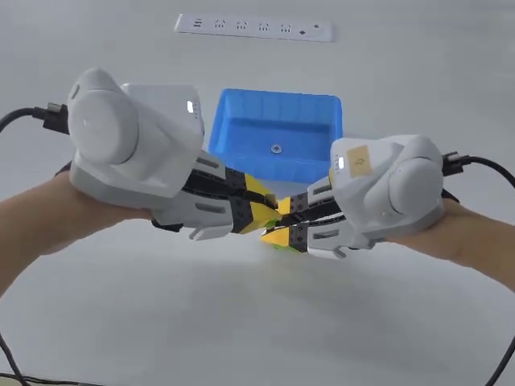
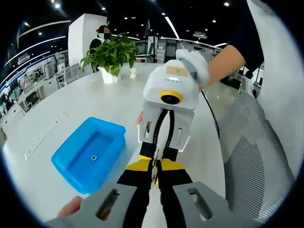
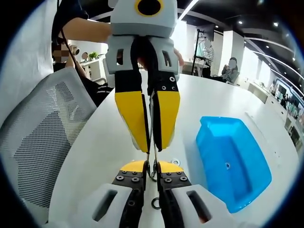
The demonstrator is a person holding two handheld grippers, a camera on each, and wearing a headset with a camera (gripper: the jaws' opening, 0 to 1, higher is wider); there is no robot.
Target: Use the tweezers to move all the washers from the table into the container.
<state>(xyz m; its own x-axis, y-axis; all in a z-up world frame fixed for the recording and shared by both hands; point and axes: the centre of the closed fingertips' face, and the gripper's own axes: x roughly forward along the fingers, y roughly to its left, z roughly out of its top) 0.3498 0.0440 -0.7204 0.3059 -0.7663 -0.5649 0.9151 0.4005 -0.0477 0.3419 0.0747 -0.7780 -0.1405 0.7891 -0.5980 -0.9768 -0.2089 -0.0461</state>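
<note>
My left gripper and right gripper meet tip to tip above the white table, in front of the blue container. Thin metal tweezers run between the left gripper's yellow jaws and down into the right gripper's jaws; both look shut on them. In the left gripper view its own jaws are closed under the facing right gripper. One washer lies inside the container. Two washers lie on the table below the tips.
A white power strip lies beyond the container. A potted plant stands at the table's far end. A mesh chair is beside the table edge. People sit in the background.
</note>
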